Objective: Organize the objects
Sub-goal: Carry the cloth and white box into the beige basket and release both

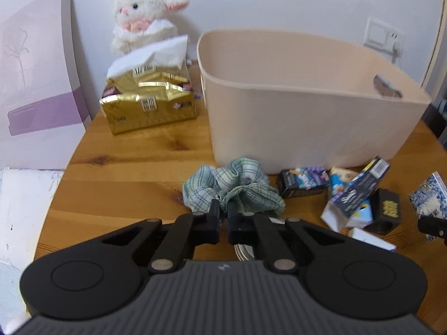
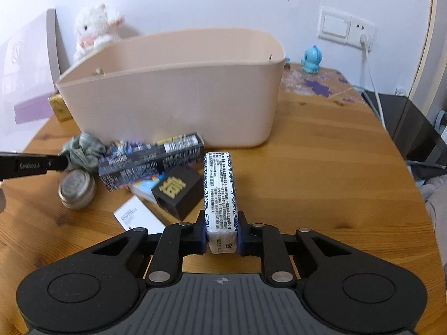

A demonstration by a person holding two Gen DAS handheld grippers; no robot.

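A beige plastic bin (image 1: pixel 293 117) stands on the wooden table (image 1: pixel 134 173); it also shows in the right wrist view (image 2: pixel 173 103). My left gripper (image 1: pixel 222 209) is shut on the near edge of a crumpled green checked cloth (image 1: pixel 234 187) lying in front of the bin. My right gripper (image 2: pixel 222 223) is shut on a blue-and-white tissue pack (image 2: pixel 220 189) and holds it above the table, pointing toward the bin. The pack's end shows at the right of the left wrist view (image 1: pixel 430 198).
In front of the bin lie a dark long box (image 2: pixel 151 162), a black block with gold lettering (image 2: pixel 178 192), a round metal tin (image 2: pixel 76 188), a white card (image 2: pixel 137 215) and a blue packet (image 1: pixel 363 209). A gold tissue pack (image 1: pixel 148 100), plush lamb (image 1: pixel 145 14) and blue figurine (image 2: pixel 311 60) stand behind.
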